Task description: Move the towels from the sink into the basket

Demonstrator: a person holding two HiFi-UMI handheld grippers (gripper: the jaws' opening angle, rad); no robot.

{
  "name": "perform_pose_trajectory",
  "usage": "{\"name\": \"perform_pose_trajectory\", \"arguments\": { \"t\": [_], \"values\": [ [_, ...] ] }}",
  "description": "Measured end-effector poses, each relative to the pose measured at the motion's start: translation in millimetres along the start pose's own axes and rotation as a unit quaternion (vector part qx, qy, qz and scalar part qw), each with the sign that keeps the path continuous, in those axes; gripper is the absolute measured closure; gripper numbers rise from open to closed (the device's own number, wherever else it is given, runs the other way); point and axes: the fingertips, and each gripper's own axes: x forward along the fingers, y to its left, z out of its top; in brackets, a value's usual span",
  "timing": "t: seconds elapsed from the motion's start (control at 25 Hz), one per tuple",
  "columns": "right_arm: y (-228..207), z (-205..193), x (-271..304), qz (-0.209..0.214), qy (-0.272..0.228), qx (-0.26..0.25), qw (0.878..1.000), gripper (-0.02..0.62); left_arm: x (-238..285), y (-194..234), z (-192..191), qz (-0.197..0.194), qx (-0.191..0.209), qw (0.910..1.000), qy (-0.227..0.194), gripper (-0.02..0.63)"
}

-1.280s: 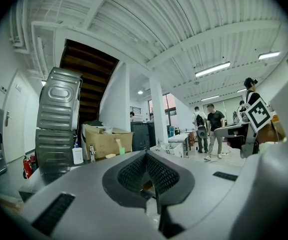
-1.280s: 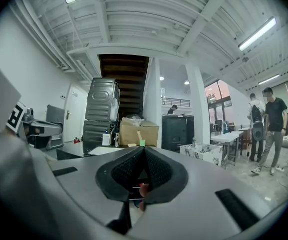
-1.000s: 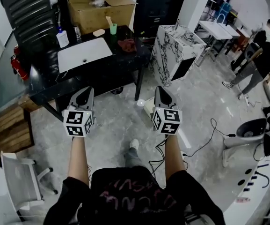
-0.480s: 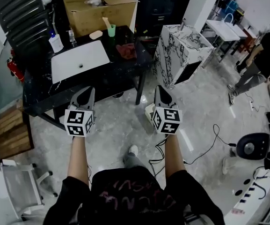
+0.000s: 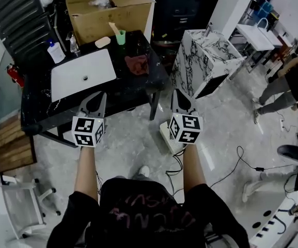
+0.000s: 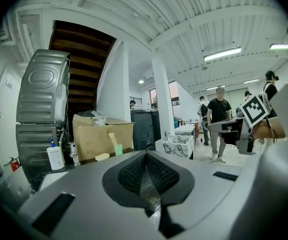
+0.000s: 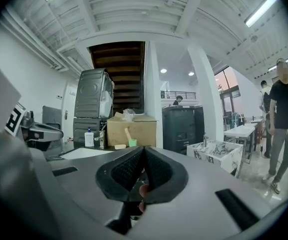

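A dark red towel (image 5: 137, 64) lies crumpled on the black counter (image 5: 138, 87), just right of the white sink (image 5: 81, 79). The sink basin shows only its drain. My left gripper (image 5: 97, 97) is held in the air in front of the counter's near edge, jaws shut with nothing between them. My right gripper (image 5: 178, 94) hangs level with it over the floor, right of the counter's corner, shut and empty too. In the left gripper view the left gripper (image 6: 144, 156) points at the counter. The right gripper (image 7: 144, 151) does the same in its own view. I see no basket that I can name for sure.
A cardboard box (image 5: 107, 6), green cup (image 5: 121, 36) and soap bottle (image 5: 56, 50) stand behind the sink. A marble-patterned cabinet (image 5: 205, 61) is to the right. A white object (image 5: 165, 133) on the floor sits partly behind my right gripper. People (image 5: 293, 81) stand far right.
The counter and sink have drawn nearer and lower in the head view. Both grippers keep their pose and stay shut.
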Motion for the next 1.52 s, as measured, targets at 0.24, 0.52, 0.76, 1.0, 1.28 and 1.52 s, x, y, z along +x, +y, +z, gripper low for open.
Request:
{"name": "perform_pose_trajectory", "arguments": {
  "t": [0.24, 0.52, 0.76, 1.0, 1.28, 1.52],
  "values": [
    [-5, 1, 31, 0.017, 0.004, -0.002, 1.0, 0.58, 28, 3, 3, 0.003, -0.002, 1.0, 0.003, 0.589],
    [-9, -4, 68, 0.024, 0.01, -0.003, 1.0, 0.58, 64, 14, 5, -0.002, -0.002, 1.0, 0.003, 0.589],
    [-18, -7, 108, 0.012, 0.013, -0.003, 1.0, 0.58, 109, 31, 0, -0.016, -0.005, 0.9999, 0.004, 0.589],
    [-29, -13, 155, 0.0, 0.021, 0.002, 1.0, 0.58, 161, 46, -5, -0.036, -0.007, 0.9993, 0.009, 0.589],
    [-42, -19, 192, -0.008, 0.032, 0.011, 0.999, 0.58, 217, 45, -22, -0.077, 0.004, 0.9962, 0.04, 0.588],
    [-57, -27, 204, -0.017, 0.041, 0.013, 0.999, 0.58, 262, 30, -49, -0.124, 0.021, 0.9883, 0.086, 0.426]
  ]
}}
